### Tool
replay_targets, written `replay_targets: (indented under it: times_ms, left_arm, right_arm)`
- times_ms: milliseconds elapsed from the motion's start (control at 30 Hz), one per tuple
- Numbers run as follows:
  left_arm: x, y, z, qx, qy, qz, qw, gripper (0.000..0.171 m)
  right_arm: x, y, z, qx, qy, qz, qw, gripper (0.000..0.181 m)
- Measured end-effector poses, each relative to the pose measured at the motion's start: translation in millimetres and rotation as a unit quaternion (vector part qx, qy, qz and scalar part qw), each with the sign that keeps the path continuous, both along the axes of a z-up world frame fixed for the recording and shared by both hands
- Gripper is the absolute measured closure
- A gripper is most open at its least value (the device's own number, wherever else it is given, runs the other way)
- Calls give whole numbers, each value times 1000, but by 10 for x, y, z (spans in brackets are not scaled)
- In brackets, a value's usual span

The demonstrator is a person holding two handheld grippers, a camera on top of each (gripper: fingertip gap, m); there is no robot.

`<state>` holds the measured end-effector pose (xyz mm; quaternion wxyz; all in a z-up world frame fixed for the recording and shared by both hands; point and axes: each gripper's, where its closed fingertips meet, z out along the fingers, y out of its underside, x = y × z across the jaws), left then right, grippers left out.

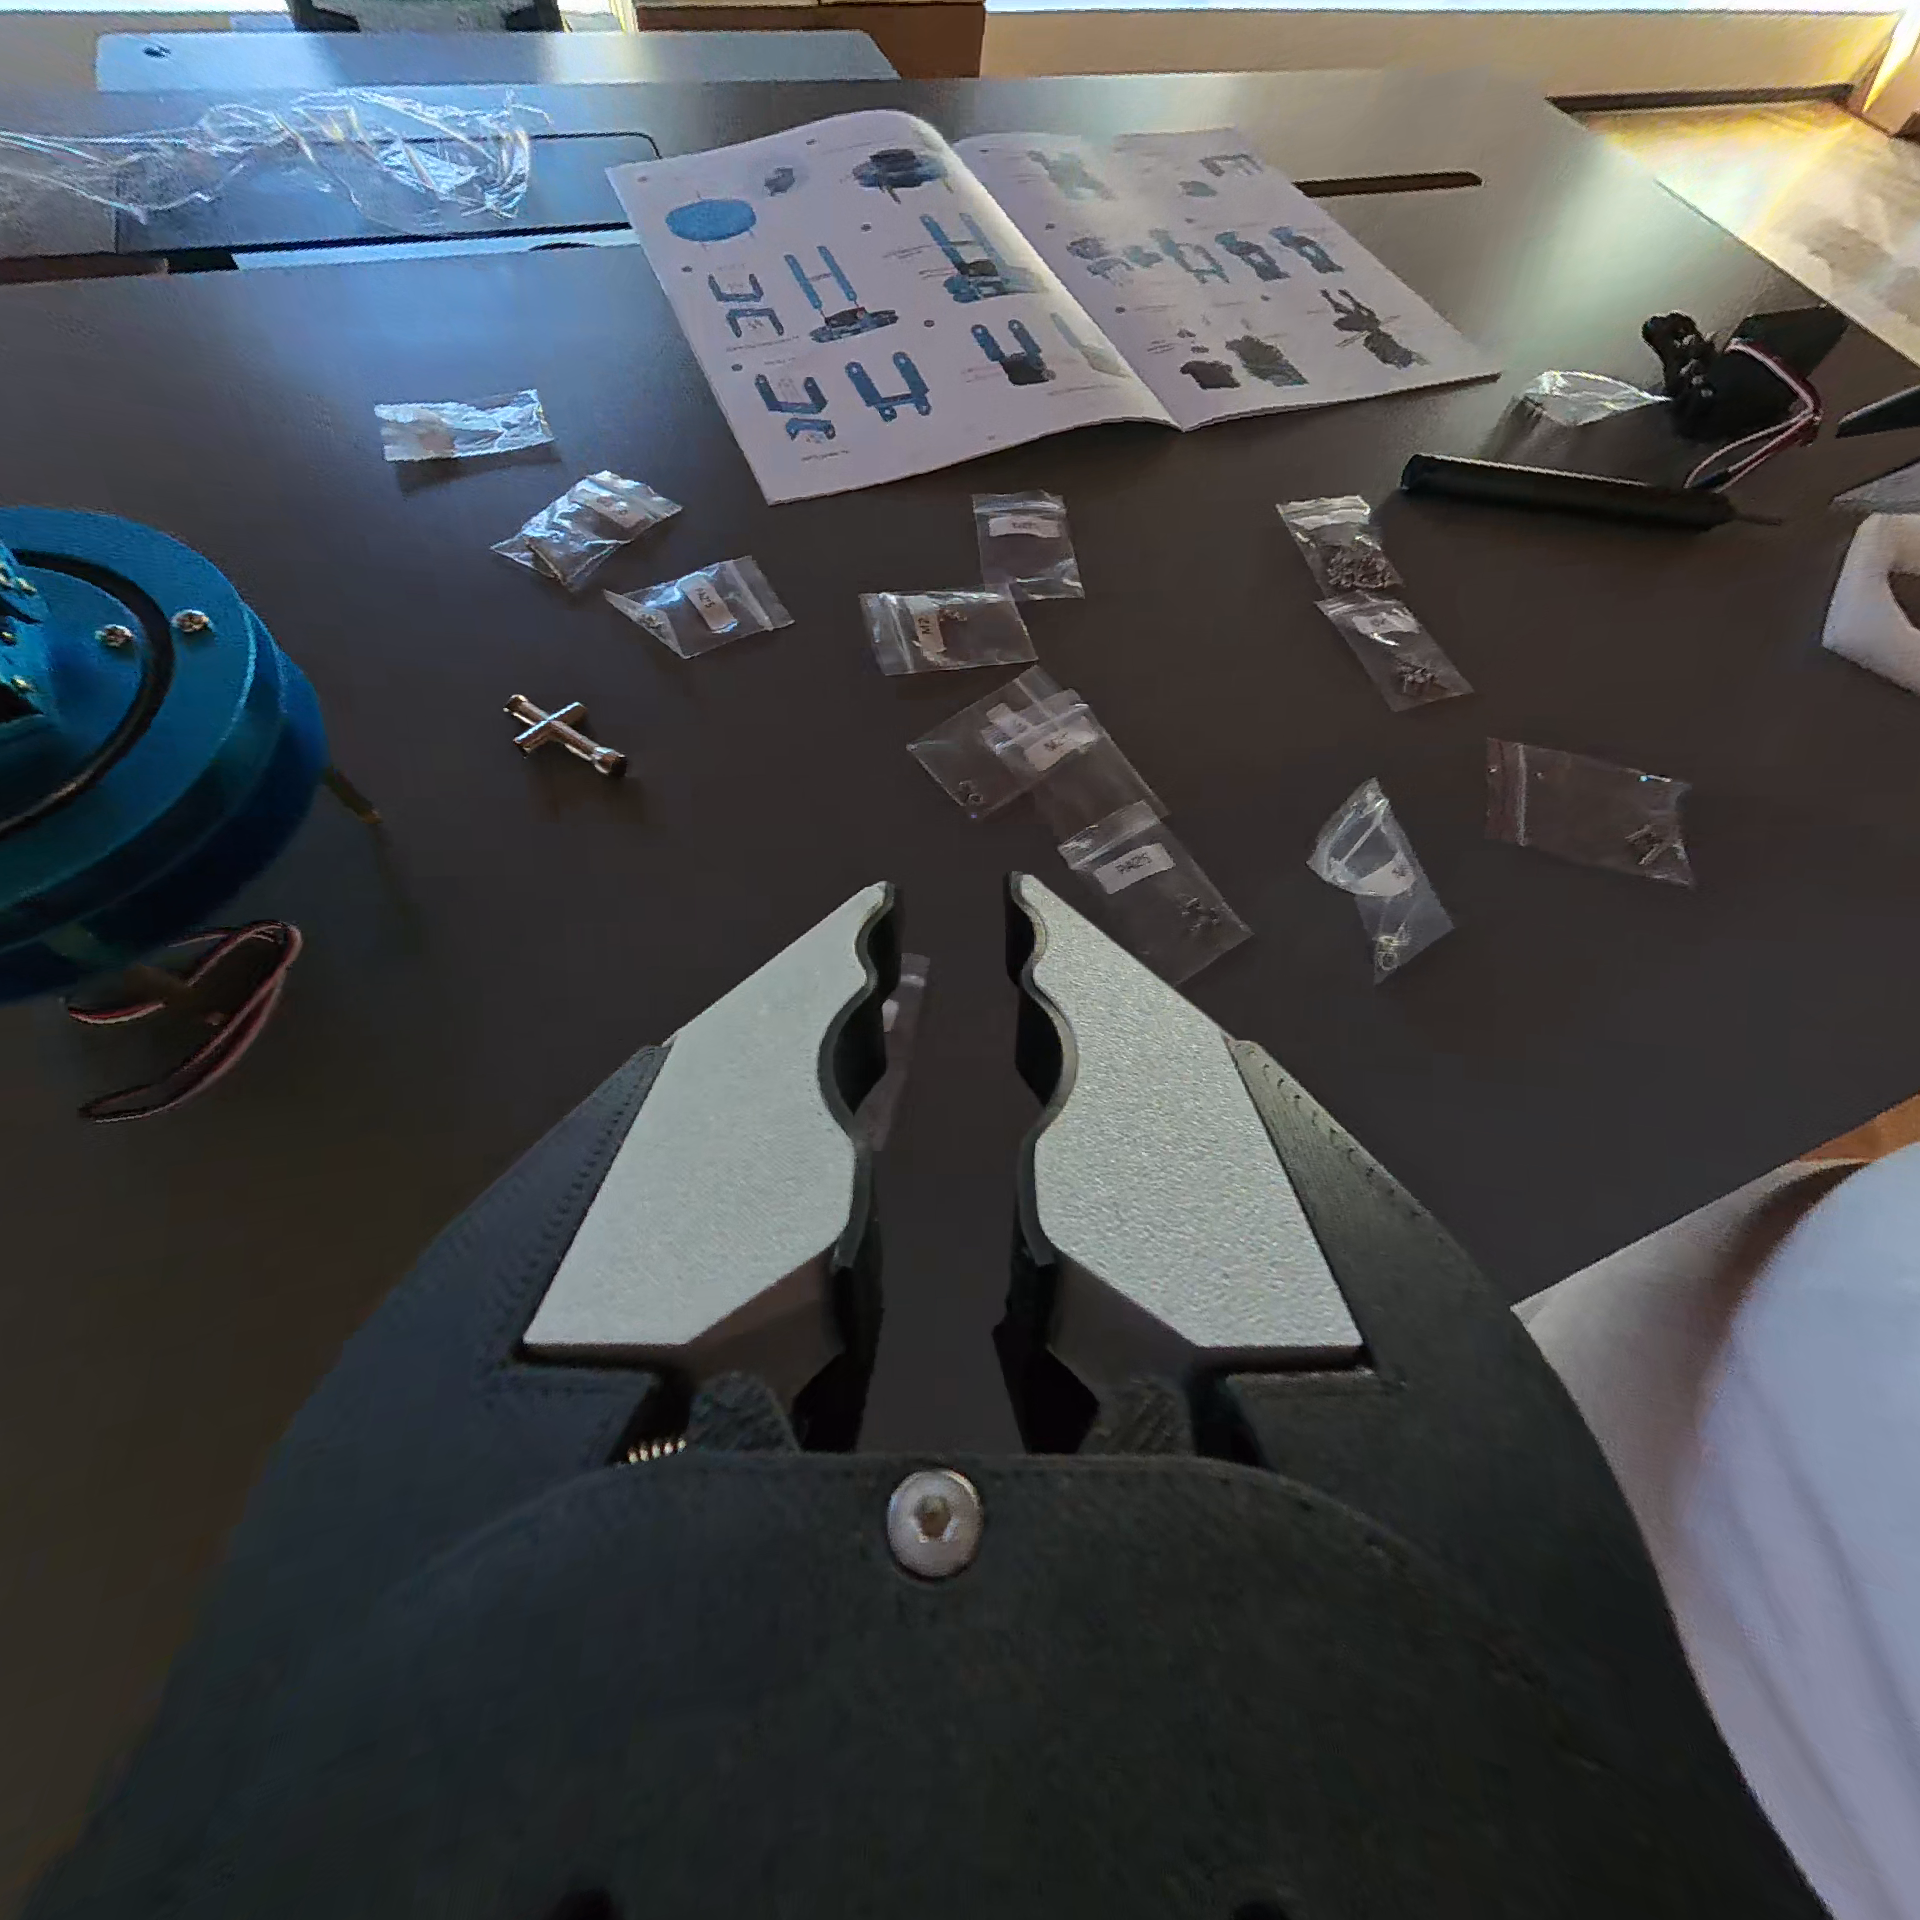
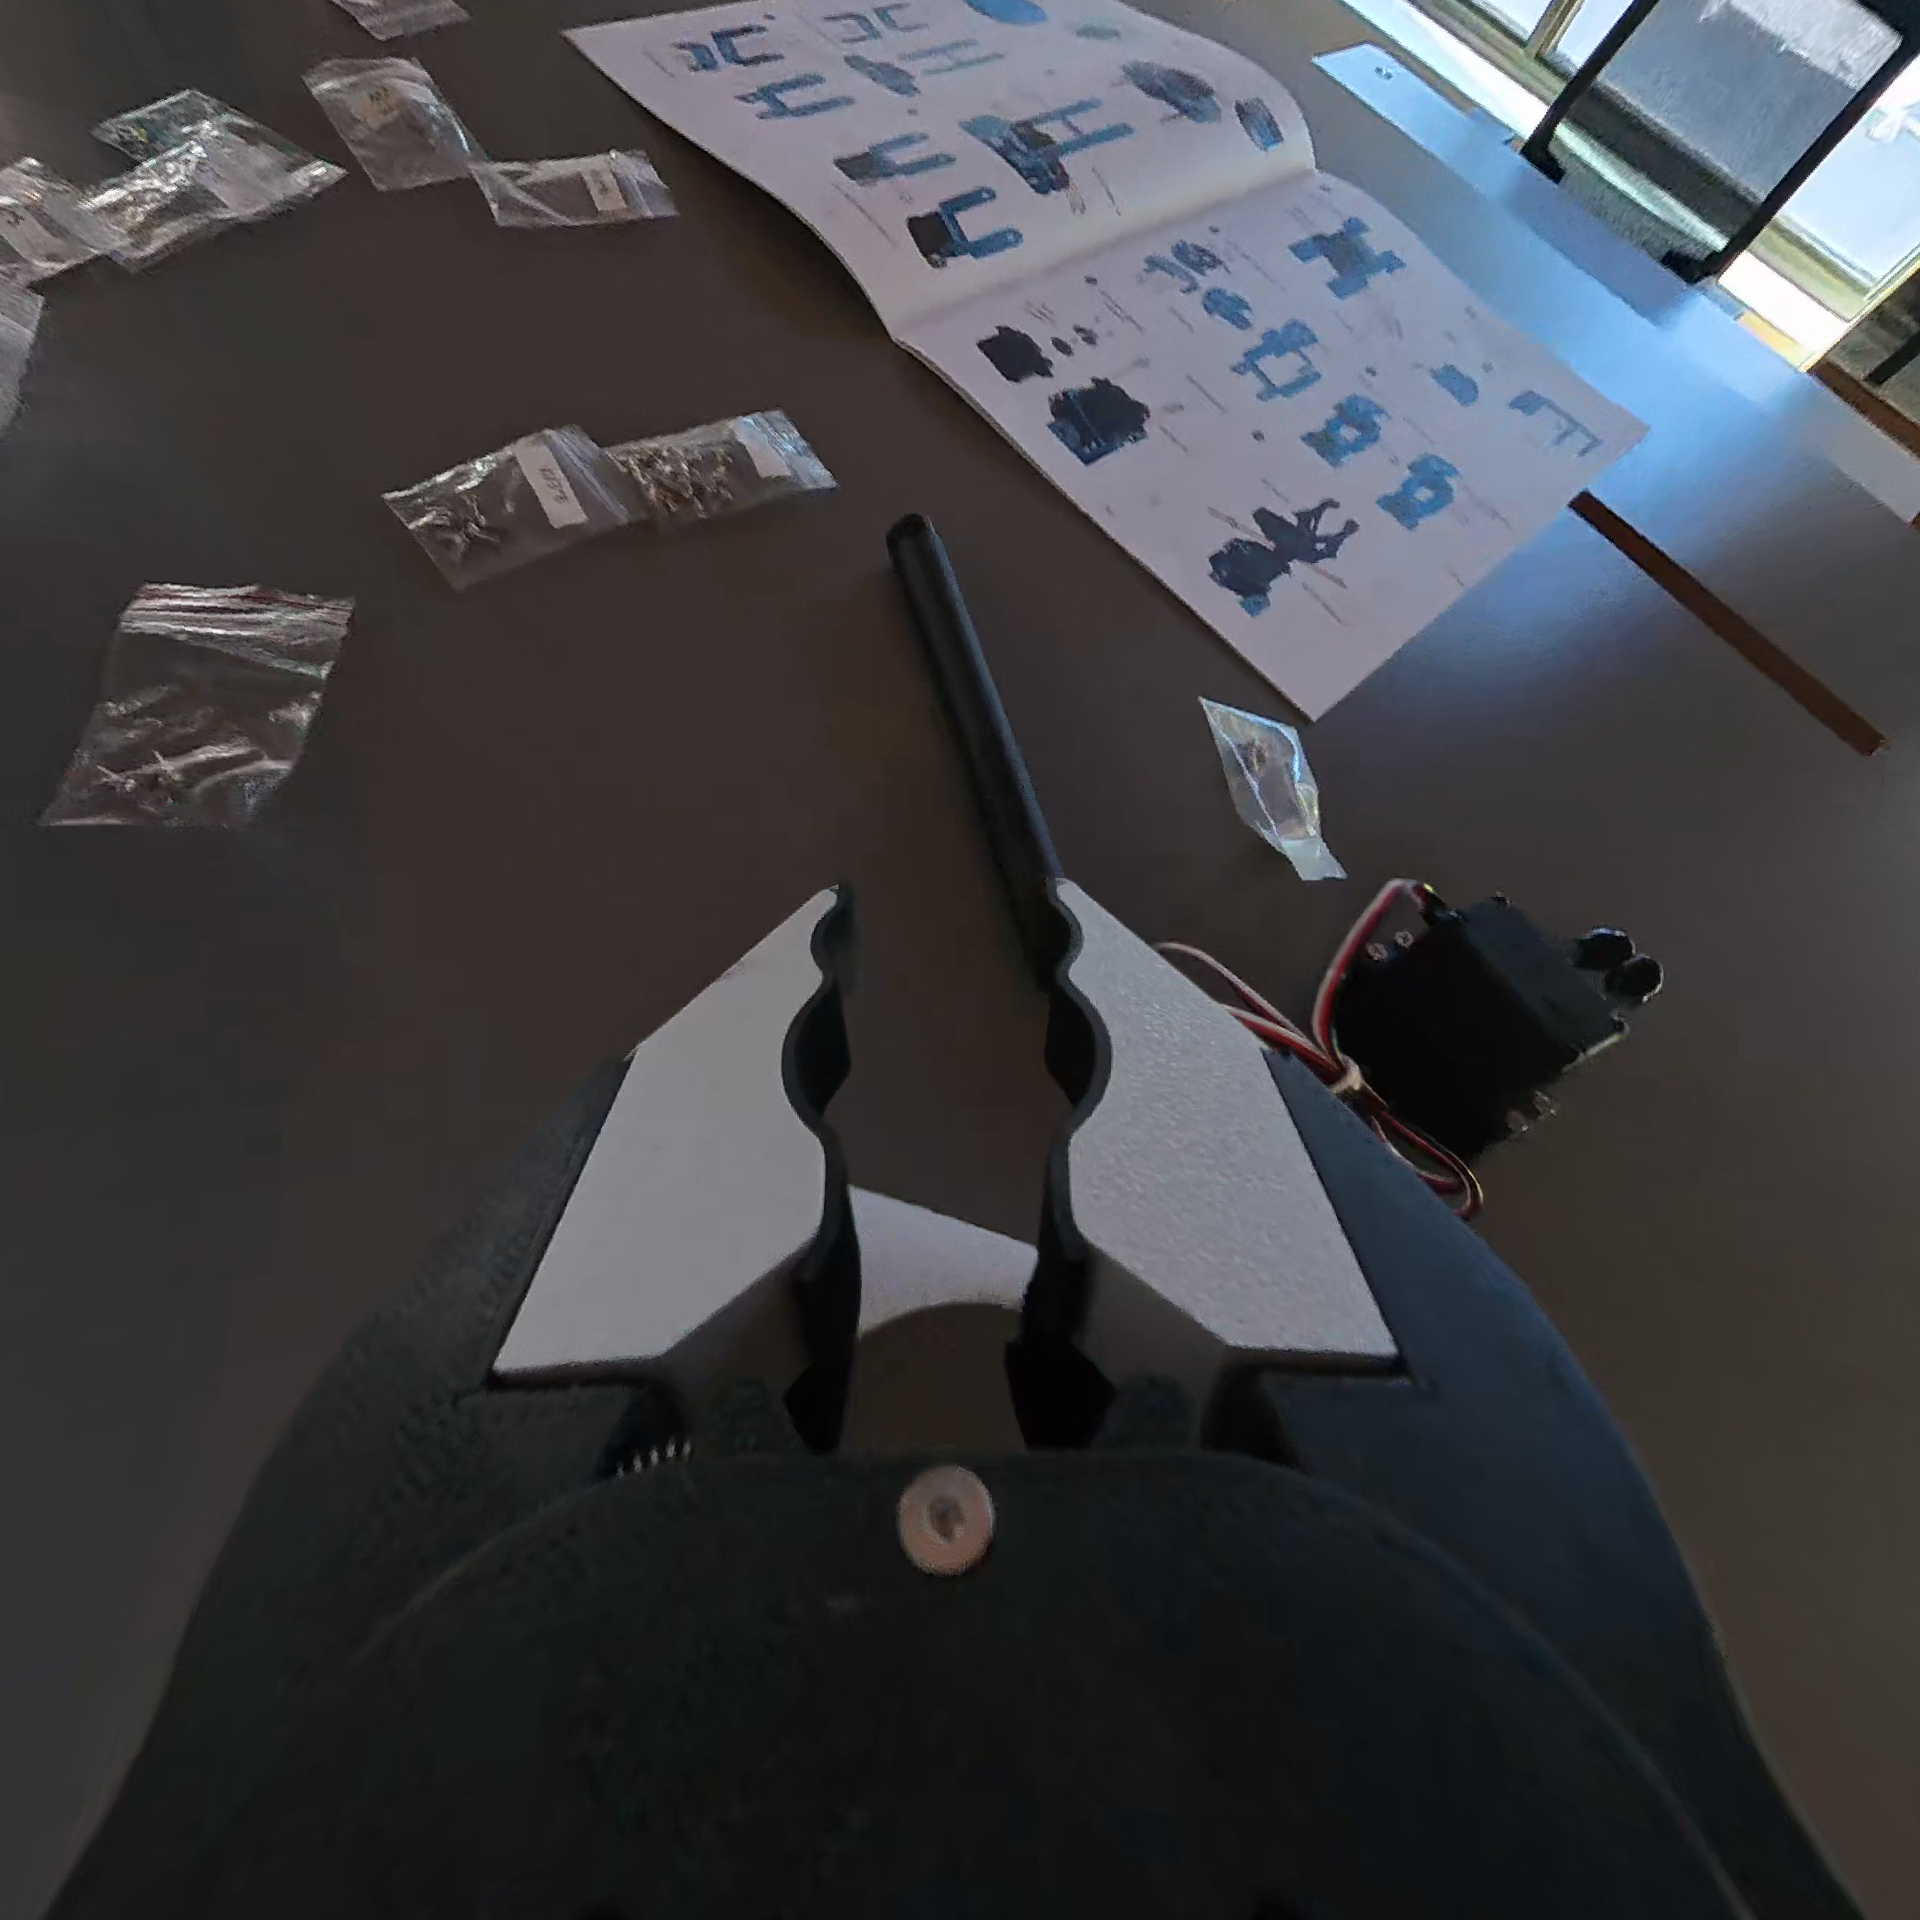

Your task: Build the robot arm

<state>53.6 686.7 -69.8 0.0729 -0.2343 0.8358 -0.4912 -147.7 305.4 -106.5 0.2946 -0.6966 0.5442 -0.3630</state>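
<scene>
small bags point(image 1: 940, 629) w/ white labels, booklet point(image 1: 1039, 281) w/ print

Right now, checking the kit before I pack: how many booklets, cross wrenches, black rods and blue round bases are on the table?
Open booklet: 1
Metal cross wrench: 1
Black rod: 1
Blue round base: 1
Total: 4

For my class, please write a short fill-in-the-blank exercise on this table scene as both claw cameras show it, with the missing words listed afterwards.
1. The left claw is open above the dark table and holds ____.
2. The round base at the left edge of the left view is coloured ____.
3. The open booklet lies ____ on the table.
4. In the right view, the black tool lies between the small bags of screws and the black ____ with red and white wires.

Missing words: nothing; blue; flat; servo motor
</scene>
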Motion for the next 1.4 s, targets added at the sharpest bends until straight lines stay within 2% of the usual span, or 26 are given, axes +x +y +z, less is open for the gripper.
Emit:
replay_targets:
  times_ms: [100, 167, 367, 500, 600, 867, 1133, 1267, 1400]
  left_arm:
    - [-119, -71, -1, 2, 5, 8, 1000, 154]
    - [-176, -102, 27, 3, 2, 13, 1000, 154]
    - [-281, -113, 111, 10, -4, 24, 1000, 155]
    - [-349, -66, 138, 12, -10, 33, 999, 155]
    - [-393, 1, 104, 16, -6, 41, 999, 155]
    - [-383, 325, 107, 20, -10, 75, 997, 156]
    - [-74, 897, 146, 10, -18, 101, 995, 156]
    - [278, 1221, 104, 9, -21, 95, 995, 157]
    - [786, 1593, 48, 0, -31, 65, 997, 157]
  right_arm:
    - [-11, -46, -15, 15, 5, 14, 1000, 147]
    - [27, 81, -14, 41, 0, 38, 998, 148]
    - [150, 1000, -94, 138, 2, 163, 977, 149]
    - [154, 1465, -210, 161, 28, 227, 960, 149]
    - [166, 1584, -293, 158, 46, 241, 956, 149]
    - [319, 1795, -198, 173, 27, 266, 948, 153]
    - [636, 2007, -181, 112, 20, 249, 962, 153]
    - [894, 1973, -63, 81, 4, 195, 977, 154]
    - [1168, 1955, 192, 48, -41, 105, 993, 154]
